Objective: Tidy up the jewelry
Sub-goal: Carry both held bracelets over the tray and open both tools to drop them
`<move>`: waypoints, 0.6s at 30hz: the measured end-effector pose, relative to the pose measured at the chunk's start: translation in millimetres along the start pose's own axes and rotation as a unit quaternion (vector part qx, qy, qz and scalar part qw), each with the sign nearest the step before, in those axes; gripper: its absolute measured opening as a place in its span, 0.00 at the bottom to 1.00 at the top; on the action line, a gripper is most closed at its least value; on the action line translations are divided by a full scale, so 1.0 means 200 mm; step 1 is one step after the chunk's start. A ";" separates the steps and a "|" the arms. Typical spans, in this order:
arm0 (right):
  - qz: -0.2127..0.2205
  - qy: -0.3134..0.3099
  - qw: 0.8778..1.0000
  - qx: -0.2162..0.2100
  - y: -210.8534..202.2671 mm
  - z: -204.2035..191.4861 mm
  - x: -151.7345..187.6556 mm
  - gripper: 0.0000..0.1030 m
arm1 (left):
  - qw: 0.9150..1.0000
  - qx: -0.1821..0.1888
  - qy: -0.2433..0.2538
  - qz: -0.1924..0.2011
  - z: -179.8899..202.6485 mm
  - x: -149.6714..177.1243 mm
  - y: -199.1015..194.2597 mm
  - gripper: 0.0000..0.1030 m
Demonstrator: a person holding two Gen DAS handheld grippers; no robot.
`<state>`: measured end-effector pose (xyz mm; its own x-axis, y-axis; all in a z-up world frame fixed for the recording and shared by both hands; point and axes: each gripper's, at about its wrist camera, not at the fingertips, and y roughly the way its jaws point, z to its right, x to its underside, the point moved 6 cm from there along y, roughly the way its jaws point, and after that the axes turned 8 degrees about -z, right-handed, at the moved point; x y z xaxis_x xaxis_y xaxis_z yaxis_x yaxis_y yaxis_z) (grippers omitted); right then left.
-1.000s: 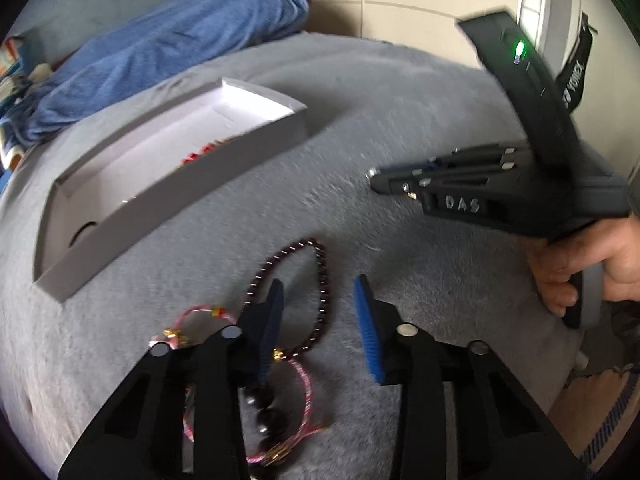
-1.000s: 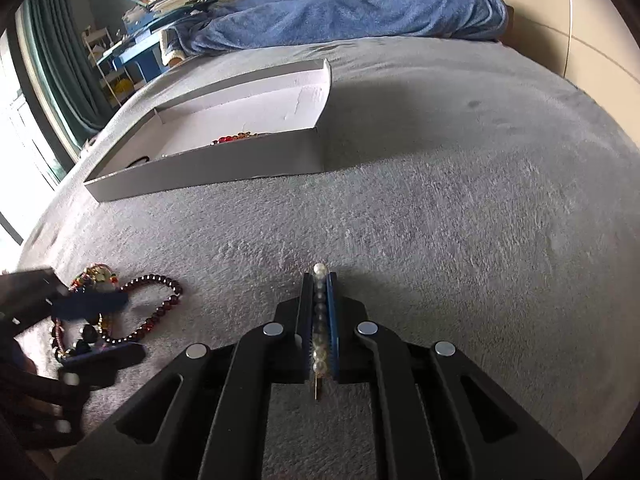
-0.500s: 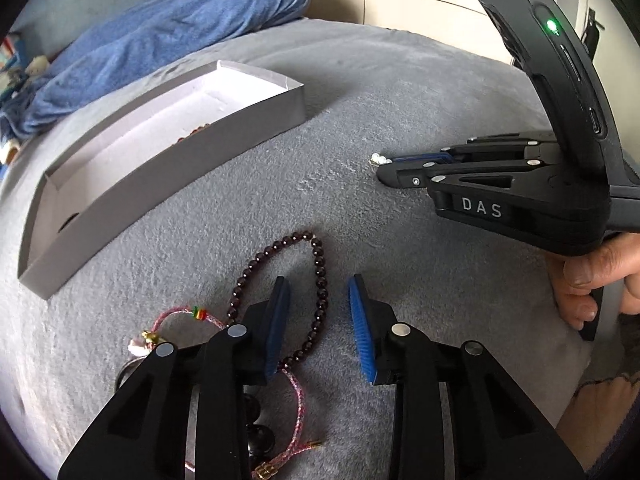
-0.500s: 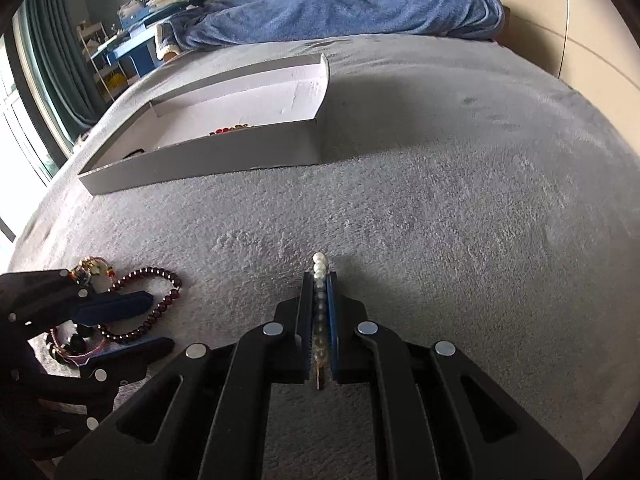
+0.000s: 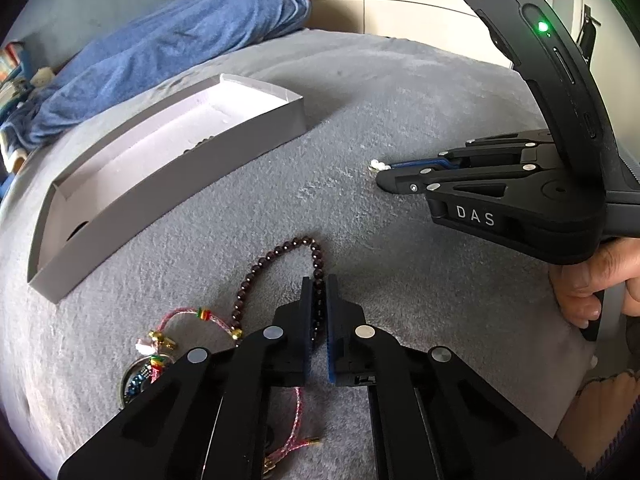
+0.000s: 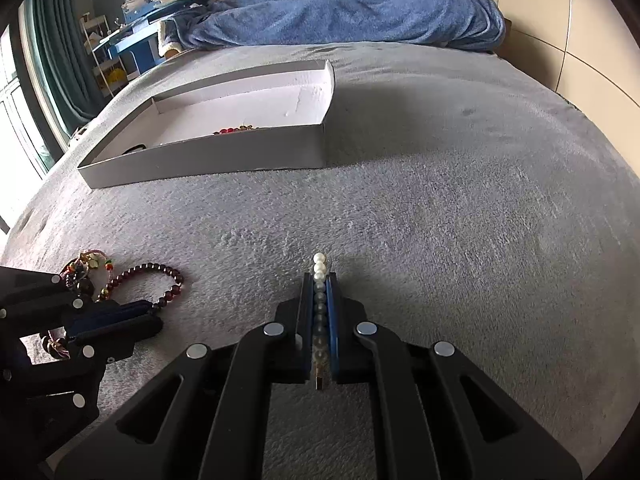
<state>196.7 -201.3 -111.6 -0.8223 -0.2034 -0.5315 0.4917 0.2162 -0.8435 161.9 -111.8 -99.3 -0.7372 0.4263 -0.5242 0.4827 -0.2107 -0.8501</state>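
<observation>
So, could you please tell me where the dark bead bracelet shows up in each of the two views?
Left wrist: the dark bead bracelet lies at lower centre on the grey cover, one side pinched in the left gripper.
Right wrist: the bracelet is at lower left, again caught by the left gripper.
Shared landmark: the white box, beyond the bracelet in both.

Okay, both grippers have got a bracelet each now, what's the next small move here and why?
Probably lift the left gripper straight up. Its jaws have just closed on the dark red bead bracelet, which still lies on the grey blanket beside the pink cord bracelet. The right gripper already pinches the pearl bracelet. The white box seems the likely destination.
</observation>
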 end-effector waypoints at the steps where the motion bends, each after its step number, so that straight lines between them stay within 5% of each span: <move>1: 0.001 0.001 1.000 -0.002 0.00 0.00 0.00 0.06 | 1.000 0.000 0.001 0.003 0.00 0.00 -0.01 0.06; 18: 0.031 -0.006 0.999 -0.040 -0.14 -0.03 -0.07 0.06 | 0.997 0.016 -0.036 0.072 -0.12 -0.15 -0.30 0.06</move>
<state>192.3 -198.7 -81.0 -0.7872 -0.1986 -0.5838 0.5165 0.3049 -0.8002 166.6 -91.6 -32.2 -0.6936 0.3254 -0.6427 0.5717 -0.2941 -0.7659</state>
